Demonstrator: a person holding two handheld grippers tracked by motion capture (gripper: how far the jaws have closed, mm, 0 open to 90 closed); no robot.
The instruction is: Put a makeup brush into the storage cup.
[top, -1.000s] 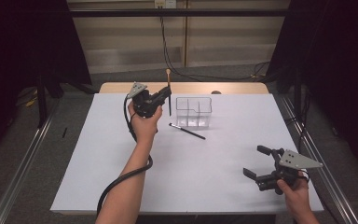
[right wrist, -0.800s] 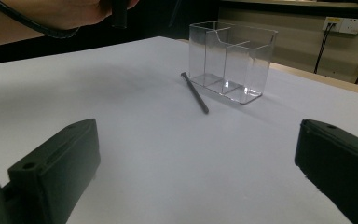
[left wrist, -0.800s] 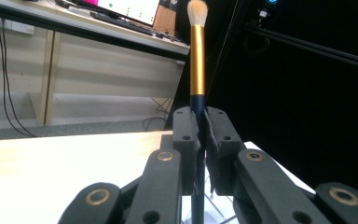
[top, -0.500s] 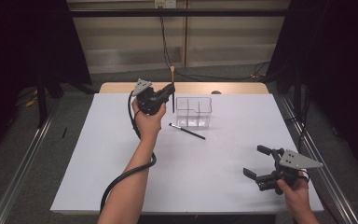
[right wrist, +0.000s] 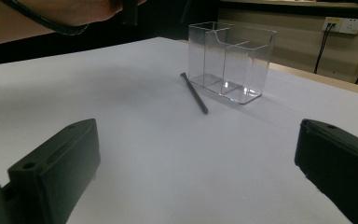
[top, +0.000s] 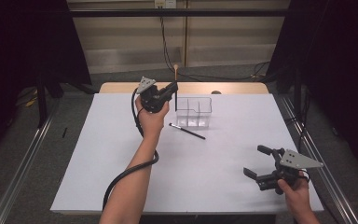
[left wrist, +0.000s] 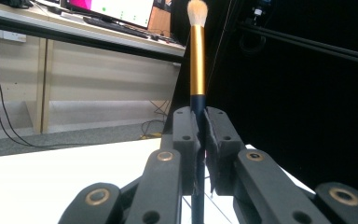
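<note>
Shifted right toward the clear plastic two-compartment holder (top: 194,112), left gripper (top: 173,88) clamps the upright gold-banded makeup brush (top: 175,86); lower it straight into a compartment.

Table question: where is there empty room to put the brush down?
Bare table lies left of the forearm, and between the pen and the right gripper. It is crowded by the clear box, where the left gripper holds the brush.

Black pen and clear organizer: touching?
Apart. The right gripper view shows bare table between the black pen and the clear organizer.
</note>
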